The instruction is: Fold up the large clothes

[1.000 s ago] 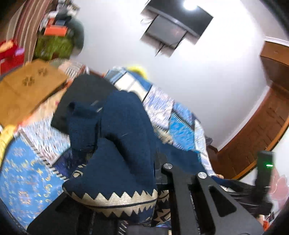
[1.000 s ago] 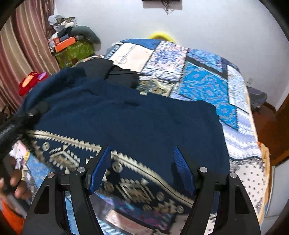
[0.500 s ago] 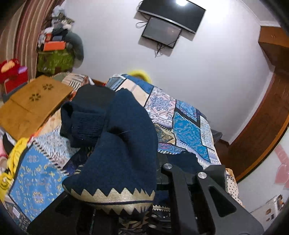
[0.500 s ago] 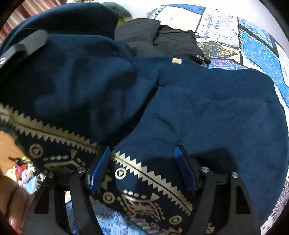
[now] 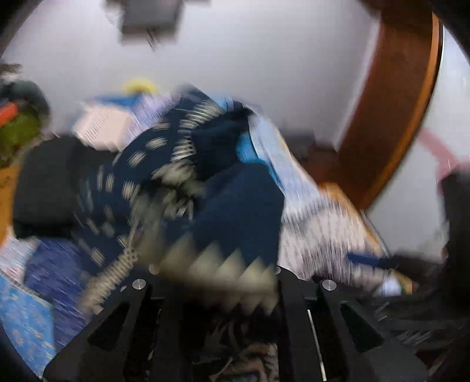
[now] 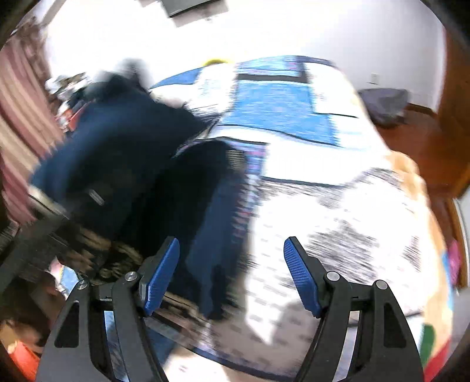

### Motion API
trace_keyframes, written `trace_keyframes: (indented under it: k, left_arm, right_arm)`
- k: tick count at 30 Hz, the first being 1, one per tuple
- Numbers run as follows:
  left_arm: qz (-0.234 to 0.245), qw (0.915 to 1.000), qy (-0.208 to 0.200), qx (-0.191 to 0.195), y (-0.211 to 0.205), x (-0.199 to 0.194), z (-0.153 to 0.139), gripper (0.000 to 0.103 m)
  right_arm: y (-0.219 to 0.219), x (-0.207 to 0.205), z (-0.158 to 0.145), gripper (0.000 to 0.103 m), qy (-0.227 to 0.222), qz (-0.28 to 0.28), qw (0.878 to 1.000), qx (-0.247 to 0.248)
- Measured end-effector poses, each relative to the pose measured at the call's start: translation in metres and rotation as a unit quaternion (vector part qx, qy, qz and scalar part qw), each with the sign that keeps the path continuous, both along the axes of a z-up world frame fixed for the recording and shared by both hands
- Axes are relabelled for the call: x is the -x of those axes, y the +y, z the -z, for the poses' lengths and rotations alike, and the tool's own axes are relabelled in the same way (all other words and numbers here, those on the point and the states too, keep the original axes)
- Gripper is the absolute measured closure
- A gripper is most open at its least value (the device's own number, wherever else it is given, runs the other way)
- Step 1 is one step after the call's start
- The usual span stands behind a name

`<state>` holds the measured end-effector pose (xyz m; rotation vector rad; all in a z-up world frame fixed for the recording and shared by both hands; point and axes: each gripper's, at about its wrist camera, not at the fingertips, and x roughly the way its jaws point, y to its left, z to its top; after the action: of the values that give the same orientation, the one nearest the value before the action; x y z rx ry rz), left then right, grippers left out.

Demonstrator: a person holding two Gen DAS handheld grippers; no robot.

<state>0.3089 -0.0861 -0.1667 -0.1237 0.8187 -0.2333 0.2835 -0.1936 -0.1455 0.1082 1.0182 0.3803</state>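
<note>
Both views are smeared with motion blur, so fine detail is lost. In the left wrist view the left tongs point(image 5: 216, 282) are closed on the hem of the navy sweater point(image 5: 235, 205): the cream zigzag border of the hem sits bunched right between the two black arms, and the cloth rises from there in a crumpled heap with its patterned band twisted across the middle. The sweater lies on the bed point(image 5: 317, 235), over the patchwork quilt, and beside it on the far left side rests a black garment point(image 5: 50, 182). Behind the bed a white wall carries a dark screen point(image 5: 151, 14), and a brown wooden door frame point(image 5: 390, 117) curves down the right of the view. In the right wrist view the right tongs point(image 6: 232, 279) stand wide apart with nothing between them; the blue ribbed pads point(image 6: 160, 282) are bare, and the quilt shows through the gap. Here the navy sweater point(image 6: 117, 152) is gathered toward the left side of the bed point(image 6: 337, 205), with a fold trailing toward the near edge, just beside the left pad; whether it touches cannot be told through the blur. The right half of the quilt, blue patches farther off and white-and-black print nearer, lies uncovered. A striped curtain point(image 6: 20, 117) hangs at the far left, and a dark bundle point(image 6: 384, 102) sits on the wooden floor past the bed's far right corner.
</note>
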Motion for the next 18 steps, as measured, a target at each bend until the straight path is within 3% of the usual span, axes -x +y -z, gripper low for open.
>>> trace_keyframes:
  k: [2, 4, 6, 9, 11, 13, 18]
  left_arm:
    - [0.023, 0.9978, 0.060, 0.015, -0.006, -0.006, 0.029, 0.093]
    - [0.028, 0.9957, 0.084, 0.026, -0.003, -0.005, 0.043, 0.093]
    - [0.033, 0.9957, 0.082, 0.026, 0.002, -0.001, 0.041, 0.091]
    - [0.061, 0.9948, 0.081, 0.007, -0.002, 0.009, 0.029, 0.074]
    - [0.086, 0.9939, 0.068, -0.012, -0.007, 0.022, 0.020, 0.070]
    - [0.106, 0.9920, 0.040, -0.058, -0.015, 0.040, 0.011, 0.069]
    - [0.105, 0.9869, -0.022, -0.121, -0.009, 0.075, -0.014, 0.045]
  right_arm:
    - [-0.018, 0.003, 0.004, 0.032, 0.007, 0.019, 1.000, 0.008]
    - [-0.033, 0.009, 0.008, 0.032, 0.017, 0.033, 0.999, 0.011]
    - [-0.040, 0.021, 0.004, 0.032, 0.020, 0.039, 0.999, 0.010]
    - [-0.045, 0.028, 0.001, 0.032, 0.016, 0.040, 0.999, 0.004]
    - [-0.048, 0.034, -0.005, 0.032, 0.011, 0.038, 0.999, 0.003]
    - [-0.045, 0.037, -0.010, 0.032, 0.001, 0.035, 0.999, 0.002]
    - [-0.036, 0.043, -0.024, 0.032, -0.030, 0.017, 0.999, -0.002]
